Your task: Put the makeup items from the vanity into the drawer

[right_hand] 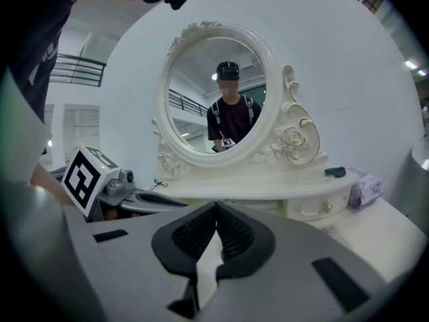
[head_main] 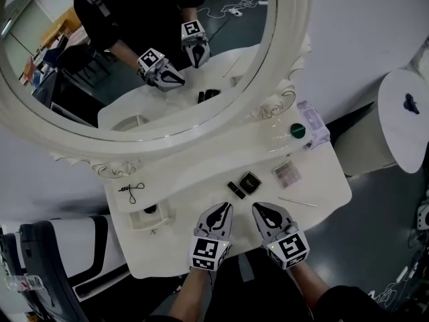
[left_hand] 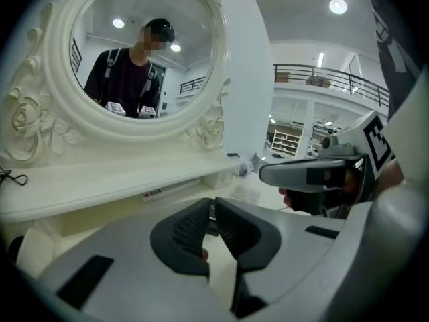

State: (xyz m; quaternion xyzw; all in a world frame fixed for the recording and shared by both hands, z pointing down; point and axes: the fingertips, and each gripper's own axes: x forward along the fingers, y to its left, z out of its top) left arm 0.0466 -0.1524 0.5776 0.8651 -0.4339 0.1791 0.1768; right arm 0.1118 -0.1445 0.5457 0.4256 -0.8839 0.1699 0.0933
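Both grippers hang low over the near edge of the white vanity top [head_main: 322, 180], in the lower middle of the head view, side by side and aimed at the makeup. The left gripper [head_main: 226, 208] has its jaws pressed together with nothing between them, and the right gripper [right_hand: 216, 210] is closed and empty too. This looks like an approach stance, with no pick begun.

The makeup lies loose just beyond the tips, in the middle of the frame. A black lipstick tube [head_main: 235, 190] sits just beside a black square compact [head_main: 250, 182]. A clear eyeshadow palette [head_main: 286, 172] is to their right, and a thin stick [head_main: 298, 202], perhaps a liner or brush, lies near the right edge. On the raised shelf under the oval mirror [head_main: 281, 59] rest a dark green round item [head_main: 297, 131] and a lilac pack [head_main: 315, 123] at the right, and a black hair tie [head_main: 132, 192] at the left.

The small drawer [head_main: 137, 221] at the lower left of the vanity stands pulled out, probably to receive the items. Something dark lies inside, but I cannot tell what. The lipstick tube is nearest the left gripper, so it seems the natural first pick, and the jaws would have to spread first.
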